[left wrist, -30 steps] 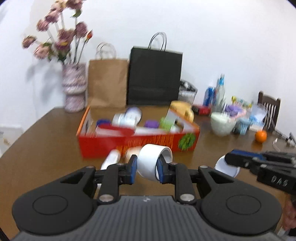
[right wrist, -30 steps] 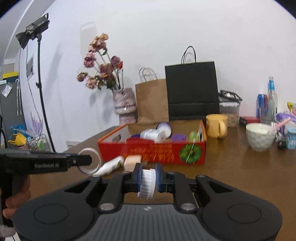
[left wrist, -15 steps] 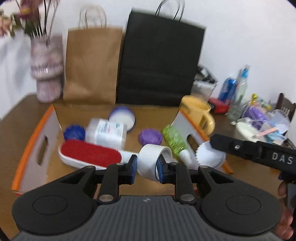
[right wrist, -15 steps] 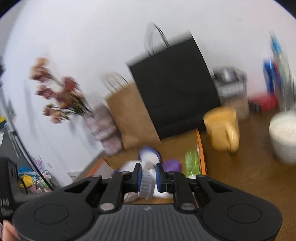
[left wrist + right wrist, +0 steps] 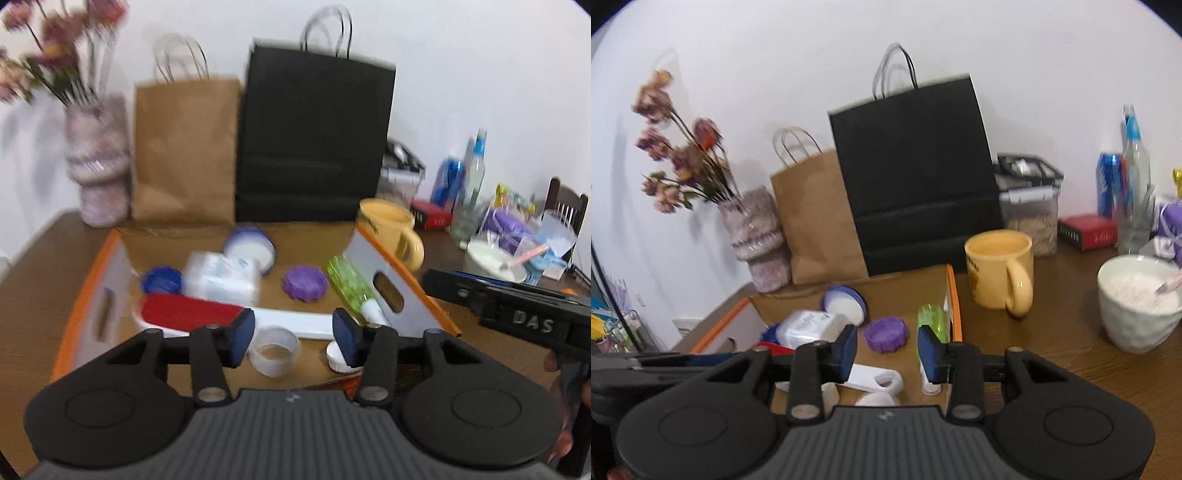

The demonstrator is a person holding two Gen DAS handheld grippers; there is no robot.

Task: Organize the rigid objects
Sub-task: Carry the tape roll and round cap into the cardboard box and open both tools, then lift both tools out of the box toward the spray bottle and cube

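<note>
Both tools over the orange box (image 5: 92, 280) on the table (image 5: 33, 266), jaws just opened, nothing between the pads. Left tool (image 5: 293, 338) stands open above the white tape roll (image 5: 274, 350), now lying in the box's near end, hole up. Right tool (image 5: 886, 350) is open too; the white ribbed disc (image 5: 338, 360) sits beside the roll, w/ the long white handle (image 5: 295, 323) just behind.

Your step looks like the release. Judgement: lift both tools straight up before pulling back, so no pad clips the roll or nudges the disc against the box wall. Roll is a short, thick-walled white ring; blur hides any finer detail. Other items already in the box: red brush (image 5: 192, 314), blue cap (image 5: 162, 280), purple cap (image 5: 304, 282), green bottle (image 5: 349, 282), white packet (image 5: 221, 277).
</note>
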